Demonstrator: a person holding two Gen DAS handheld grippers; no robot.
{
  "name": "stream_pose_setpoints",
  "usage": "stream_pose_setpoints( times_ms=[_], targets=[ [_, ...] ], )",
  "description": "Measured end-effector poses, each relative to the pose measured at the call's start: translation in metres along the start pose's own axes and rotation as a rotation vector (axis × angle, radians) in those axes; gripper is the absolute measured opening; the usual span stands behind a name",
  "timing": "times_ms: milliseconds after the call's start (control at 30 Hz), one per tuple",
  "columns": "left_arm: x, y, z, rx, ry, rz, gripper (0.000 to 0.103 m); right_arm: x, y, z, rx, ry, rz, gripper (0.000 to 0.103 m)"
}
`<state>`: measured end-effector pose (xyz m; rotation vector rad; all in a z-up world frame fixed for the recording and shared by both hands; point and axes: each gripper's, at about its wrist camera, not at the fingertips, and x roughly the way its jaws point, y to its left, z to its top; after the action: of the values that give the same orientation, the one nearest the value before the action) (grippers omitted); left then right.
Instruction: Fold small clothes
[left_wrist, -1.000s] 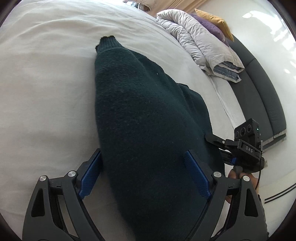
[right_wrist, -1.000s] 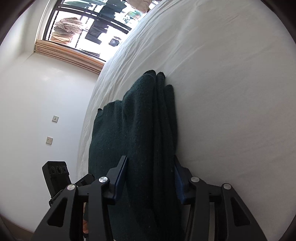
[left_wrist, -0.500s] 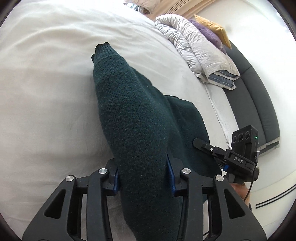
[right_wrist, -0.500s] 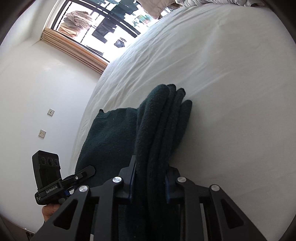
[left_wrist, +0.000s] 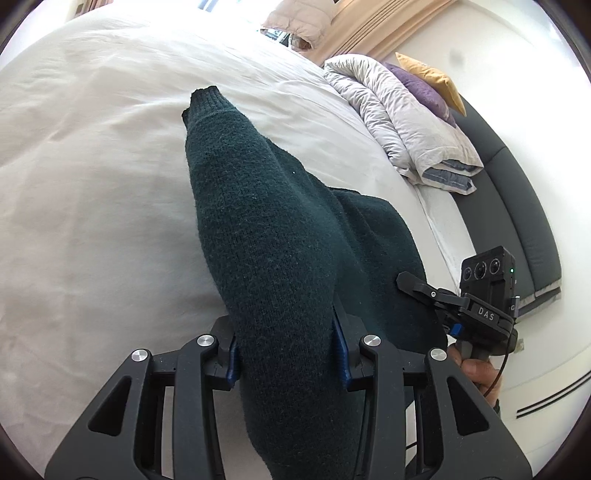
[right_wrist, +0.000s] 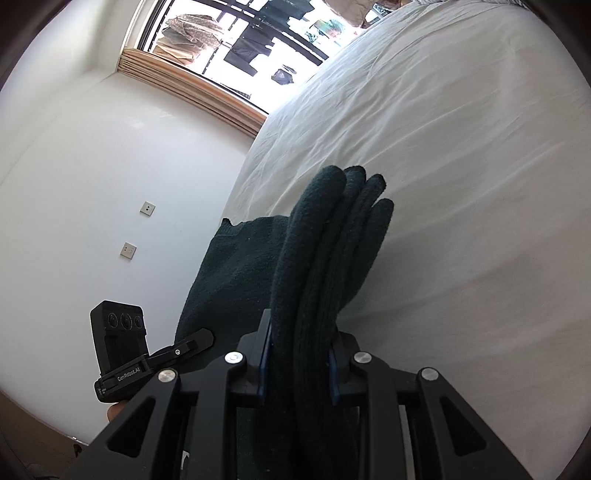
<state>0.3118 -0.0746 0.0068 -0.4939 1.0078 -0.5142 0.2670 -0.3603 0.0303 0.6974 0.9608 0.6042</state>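
Bedding (left_wrist: 92, 192) in white is spread beneath a window (right_wrist: 240, 48) and white walls; a dark green sweater (left_wrist: 266, 236) is lifted off it, clamped by the left gripper (left_wrist: 286, 354) and right gripper (right_wrist: 297, 365), jaws narrowed

A home bedroom: a wide bed (left_wrist: 92, 192) under white sheets, a folded duvet (left_wrist: 402, 125) and pillows (left_wrist: 432, 79) against a dark headboard (left_wrist: 517, 206), apparently laundry outside the window (right_wrist: 236, 40).
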Motion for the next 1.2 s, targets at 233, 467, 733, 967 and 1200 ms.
stream_pose_setpoints(
  times_ms=[233,467,733,967,1200],
  targets=[
    [-0.035,0.024,-0.032,0.009,0.022,0.033,0.037,0.015,0.017,-0.045,-0.028,0.050,-0.040,0.026],
    [-0.011,0.088,-0.067,-0.068,0.038,-0.047,0.050,0.035,-0.027,-0.082,0.077,0.064,-0.064,0.036],
    [-0.070,0.054,-0.087,0.128,-0.085,0.196,0.061,-0.024,0.007,-0.104,0.020,-0.114,-0.211,0.064],
    [-0.152,-0.023,-0.148,0.303,-0.376,0.455,0.084,-0.075,0.080,-0.154,-0.168,-0.286,-0.365,0.078],
    [-0.230,-0.099,-0.210,0.442,-0.699,0.746,0.103,-0.114,0.157,-0.205,-0.361,-0.478,-0.471,0.103]
  ],
)
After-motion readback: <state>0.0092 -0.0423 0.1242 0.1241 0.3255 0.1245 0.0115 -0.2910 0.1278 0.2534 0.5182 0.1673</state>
